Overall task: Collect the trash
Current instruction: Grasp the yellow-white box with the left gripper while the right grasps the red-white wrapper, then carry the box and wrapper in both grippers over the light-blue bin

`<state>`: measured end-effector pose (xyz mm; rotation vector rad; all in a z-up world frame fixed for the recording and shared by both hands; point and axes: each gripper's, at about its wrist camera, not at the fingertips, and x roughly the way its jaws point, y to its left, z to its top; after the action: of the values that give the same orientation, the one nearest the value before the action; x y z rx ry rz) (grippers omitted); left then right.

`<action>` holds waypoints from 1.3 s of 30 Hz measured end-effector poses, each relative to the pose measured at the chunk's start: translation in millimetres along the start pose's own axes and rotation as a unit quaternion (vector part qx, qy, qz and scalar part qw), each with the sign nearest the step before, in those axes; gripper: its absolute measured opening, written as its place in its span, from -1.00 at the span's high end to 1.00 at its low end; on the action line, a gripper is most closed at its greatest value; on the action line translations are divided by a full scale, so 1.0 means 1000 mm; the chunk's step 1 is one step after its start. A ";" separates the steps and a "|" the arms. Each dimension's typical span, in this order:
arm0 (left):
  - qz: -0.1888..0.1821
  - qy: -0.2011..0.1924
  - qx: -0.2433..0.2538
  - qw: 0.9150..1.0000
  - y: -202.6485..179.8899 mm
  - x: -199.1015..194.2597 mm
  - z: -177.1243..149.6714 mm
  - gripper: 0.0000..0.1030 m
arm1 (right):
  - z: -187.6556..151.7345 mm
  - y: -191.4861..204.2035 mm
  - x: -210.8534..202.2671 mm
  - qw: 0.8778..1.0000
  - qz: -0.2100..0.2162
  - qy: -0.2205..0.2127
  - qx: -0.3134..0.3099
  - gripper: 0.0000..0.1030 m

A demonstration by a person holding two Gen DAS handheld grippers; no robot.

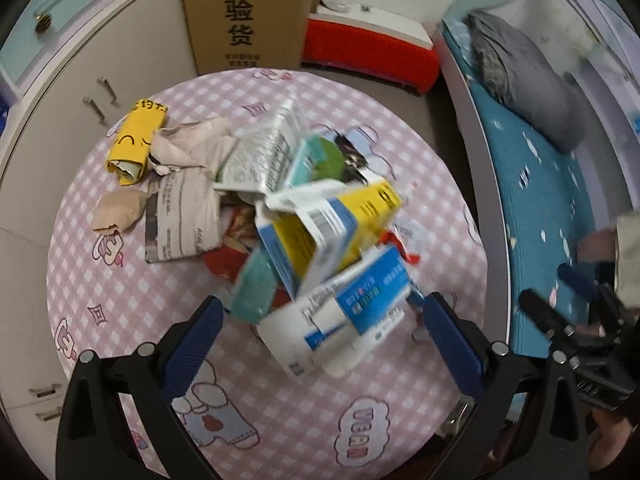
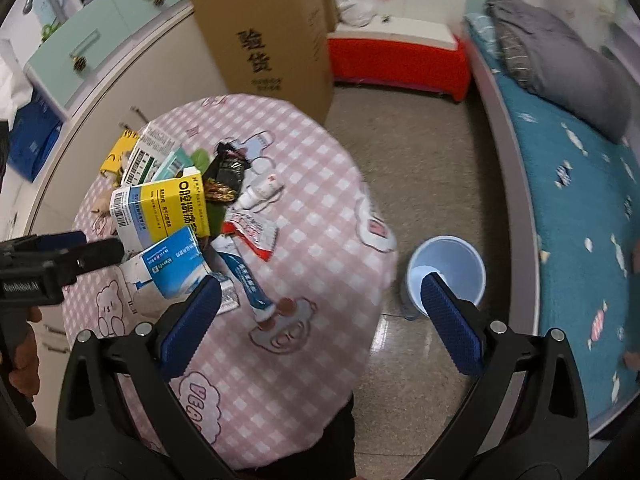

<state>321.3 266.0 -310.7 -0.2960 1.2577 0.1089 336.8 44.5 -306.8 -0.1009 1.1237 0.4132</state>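
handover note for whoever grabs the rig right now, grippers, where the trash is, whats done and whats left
Left gripper: open, empty, aimed at the blue-and-white box at the near edge of the pile.
Right gripper: open, empty, over the table's edge.
Trash: boxes, wrappers, crumpled paper and a yellow roll heaped on the pink checked table.
Bin: pale blue bucket on the floor right of the table; contents unclear.
Done: nothing evident.
Left: move the whole pile into the bucket, probably nearest box first.
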 end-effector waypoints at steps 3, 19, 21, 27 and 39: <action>0.005 -0.006 -0.003 1.000 0.000 0.006 0.010 -0.60 | 0.009 0.006 0.015 1.000 0.013 0.012 -0.014 -0.89; -0.020 -0.009 0.023 0.999 -0.009 0.035 0.028 0.80 | 0.035 0.021 0.076 0.996 0.037 0.039 -0.067 -0.77; -0.035 -0.026 0.021 0.999 -0.011 0.026 0.029 0.91 | 0.038 0.026 0.086 0.995 0.044 0.045 -0.076 -0.69; -0.024 -0.055 0.030 0.998 -0.017 0.005 0.033 0.97 | 0.041 0.047 0.117 0.988 0.063 0.068 -0.125 -0.45; -0.039 -0.075 0.052 0.995 -0.017 -0.022 0.021 0.97 | 0.045 0.048 0.106 0.988 0.106 0.081 -0.078 0.63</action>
<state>337.8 257.2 -281.7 -0.2422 1.0969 -0.0003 396.5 129.9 -375.7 -0.1554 1.2668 0.6926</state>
